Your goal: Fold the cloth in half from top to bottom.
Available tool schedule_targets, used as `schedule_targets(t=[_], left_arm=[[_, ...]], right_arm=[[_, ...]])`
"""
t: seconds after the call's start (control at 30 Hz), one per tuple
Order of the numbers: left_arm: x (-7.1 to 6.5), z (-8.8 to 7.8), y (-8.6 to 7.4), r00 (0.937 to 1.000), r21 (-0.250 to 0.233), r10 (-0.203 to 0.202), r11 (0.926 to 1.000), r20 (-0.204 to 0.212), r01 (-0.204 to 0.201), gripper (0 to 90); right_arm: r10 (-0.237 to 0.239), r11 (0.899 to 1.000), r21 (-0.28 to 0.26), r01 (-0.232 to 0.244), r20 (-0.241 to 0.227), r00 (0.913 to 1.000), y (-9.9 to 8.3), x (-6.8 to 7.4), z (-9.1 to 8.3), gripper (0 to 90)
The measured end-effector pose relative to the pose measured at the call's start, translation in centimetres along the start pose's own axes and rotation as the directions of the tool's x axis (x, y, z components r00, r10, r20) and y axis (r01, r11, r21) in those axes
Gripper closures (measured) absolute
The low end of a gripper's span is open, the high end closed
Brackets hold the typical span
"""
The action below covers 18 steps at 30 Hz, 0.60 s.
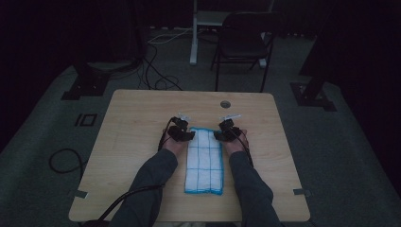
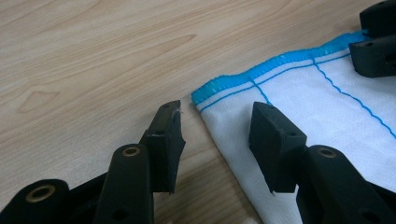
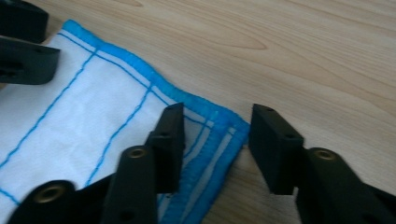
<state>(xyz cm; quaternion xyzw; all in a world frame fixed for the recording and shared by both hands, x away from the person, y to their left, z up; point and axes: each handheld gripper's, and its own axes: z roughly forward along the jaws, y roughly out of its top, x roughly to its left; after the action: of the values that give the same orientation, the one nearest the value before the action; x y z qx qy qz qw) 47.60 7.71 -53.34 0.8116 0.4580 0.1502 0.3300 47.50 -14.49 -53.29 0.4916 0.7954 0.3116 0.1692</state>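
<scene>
Cloth lies folded into a long narrow strip at the middle of the wooden table in the high view, white with a bright blue stitched border and thin blue grid lines. That view alone shows the whole layout: grey sleeves entering from the bottom, the left tool at the strip's upper left corner, the right tool at its upper right corner, a dark folding chair beyond the table, and cables on the carpeted floor.

The left gripper view adds what the high view cannot: the left tool has its flat black jaws parted, one over bare wood, the other over the cloth, the corner's wavy blue hem lying between them, unpinched. The weave looks soft and slightly fuzzy.

The right gripper view shows the right tool likewise open, straddling the opposite corner, where doubled layers of blue edging show the fold. The wood grain is pale with darker oval figuring.
</scene>
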Motion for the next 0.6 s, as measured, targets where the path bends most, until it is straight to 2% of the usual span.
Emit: schedule_targets(t=[0.03,0.07,0.13,0.2,0.3,0.37,0.43,0.6], left_arm=[[0.0,0.0,0.0,1.0000,0.000,0.000,1.0000,0.000,0.000,54.8],[0.0,0.0,0.2,0.9999,0.017,0.016,0.9997,-0.001,-0.016,54.8],[0.0,0.1,0.5,0.9998,0.034,0.021,0.9992,-0.002,-0.021,55.4],[-0.3,0.1,0.7,0.9995,0.045,0.033,0.9985,0.004,-0.033,61.1],[-0.6,0.2,0.9,0.9995,0.055,0.025,0.9981,0.019,-0.026,72.0],[-0.8,0.2,1.0,0.9988,0.065,0.040,0.9970,0.029,-0.042,78.8],[-1.1,0.1,1.2,0.9962,0.072,0.085,0.9936,0.017,-0.086,83.5],[-1.0,-0.2,1.6,0.9955,0.067,0.092,0.9934,0.024,-0.093,85.7]], right_arm=[[0.000,1.000,0.000,0.000,0.000,1.0000,0.0,0.0,0.0,58.7],[0.001,1.000,0.004,-0.001,-0.006,1.0000,0.0,0.1,0.0,62.4],[0.001,1.000,0.009,-0.001,-0.028,0.9996,0.1,0.2,0.0,70.3],[0.017,1.000,0.015,-0.016,-0.045,0.9988,0.2,0.1,0.0,75.1],[0.046,0.998,0.042,-0.043,-0.074,0.9962,0.4,-0.1,-0.1,82.2],[0.046,0.998,0.046,-0.042,-0.083,0.9955,0.5,-0.2,0.0,83.8],[0.041,0.998,0.047,-0.037,-0.085,0.9956,0.5,-0.2,-0.1,84.8],[0.014,1.000,0.024,-0.013,-0.066,0.9977,0.6,-0.2,-0.3,85.4]])
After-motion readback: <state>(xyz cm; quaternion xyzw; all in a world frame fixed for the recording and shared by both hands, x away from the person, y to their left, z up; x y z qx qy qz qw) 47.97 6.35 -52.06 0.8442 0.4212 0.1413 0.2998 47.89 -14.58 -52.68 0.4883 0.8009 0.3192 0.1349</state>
